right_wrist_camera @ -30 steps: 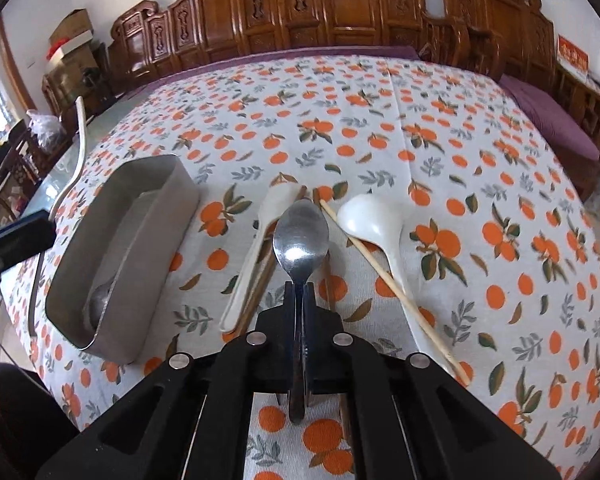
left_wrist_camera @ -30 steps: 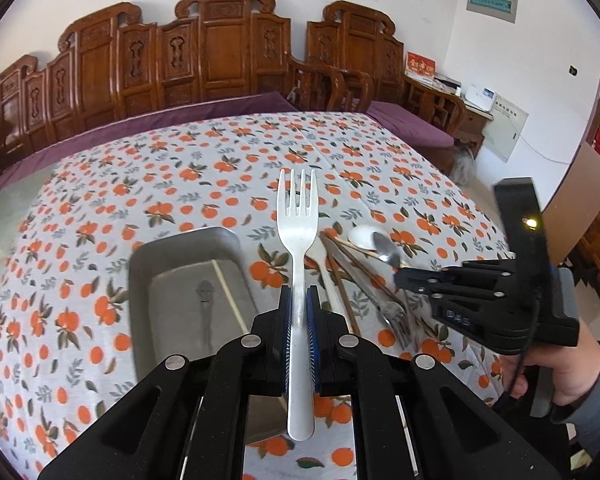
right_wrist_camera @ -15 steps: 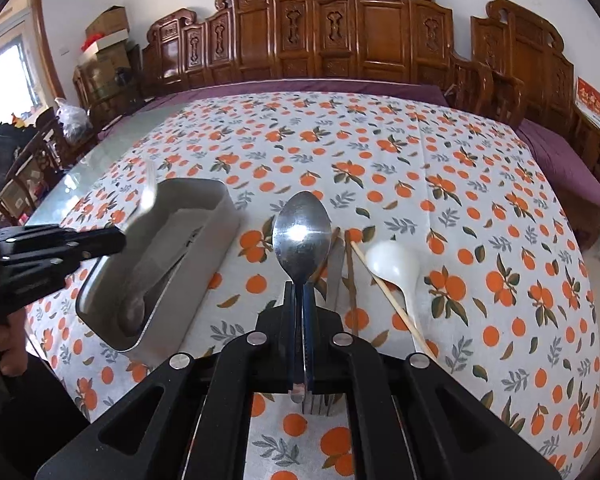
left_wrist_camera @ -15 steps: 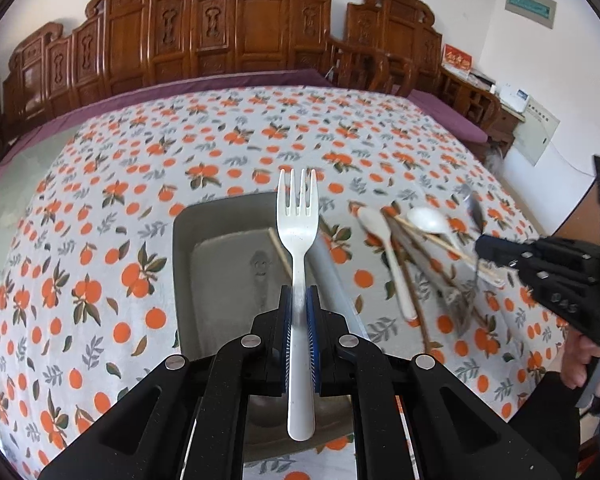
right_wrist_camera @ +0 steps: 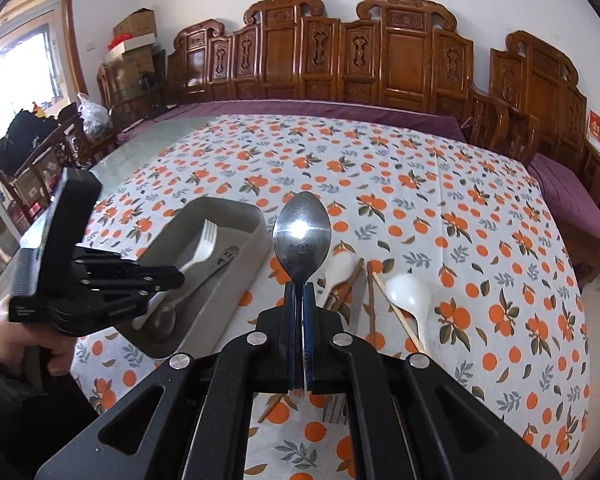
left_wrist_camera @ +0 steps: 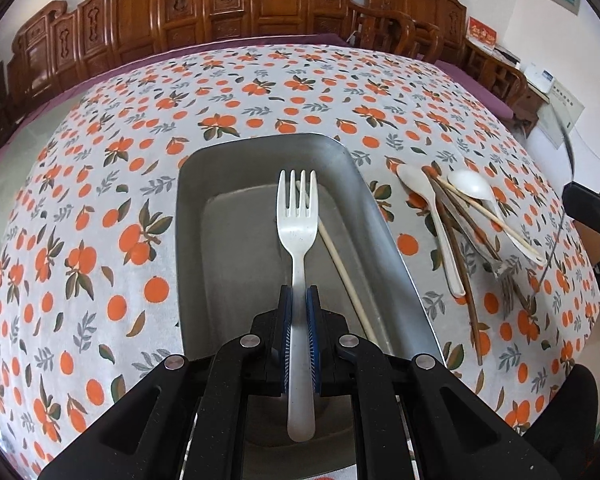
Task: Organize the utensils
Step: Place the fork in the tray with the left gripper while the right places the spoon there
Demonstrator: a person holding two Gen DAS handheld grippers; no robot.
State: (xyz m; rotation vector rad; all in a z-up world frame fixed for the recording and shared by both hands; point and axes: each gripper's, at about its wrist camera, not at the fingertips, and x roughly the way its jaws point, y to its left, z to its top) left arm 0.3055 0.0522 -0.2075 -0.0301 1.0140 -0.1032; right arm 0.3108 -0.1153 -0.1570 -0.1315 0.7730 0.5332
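Note:
My left gripper [left_wrist_camera: 299, 300] is shut on the handle of a white plastic fork [left_wrist_camera: 298, 208], held over the inside of the grey metal tray [left_wrist_camera: 188, 220]; a pale chopstick [left_wrist_camera: 342, 264] lies in the tray. My right gripper [right_wrist_camera: 299, 292] is shut on a metal spoon [right_wrist_camera: 302, 236], bowl up, above the table to the right of the tray [right_wrist_camera: 244, 248]. In the right wrist view the left gripper [right_wrist_camera: 172, 276] holds the fork [right_wrist_camera: 202, 246] over the tray, with a metal spoon [right_wrist_camera: 166, 316] lying inside.
On the orange-print tablecloth [left_wrist_camera: 100, 200] right of the tray lie two white spoons [left_wrist_camera: 420, 184] [left_wrist_camera: 472, 186], dark and pale chopsticks [left_wrist_camera: 460, 256] and a metal fork [left_wrist_camera: 508, 288]. Carved wooden benches [right_wrist_camera: 380, 60] line the far side. A hand [right_wrist_camera: 16, 340] holds the left gripper.
The left gripper has sunk with the white fork and now sits over the tray. The right gripper has risen with the metal spoon, away from the pile on the cloth.

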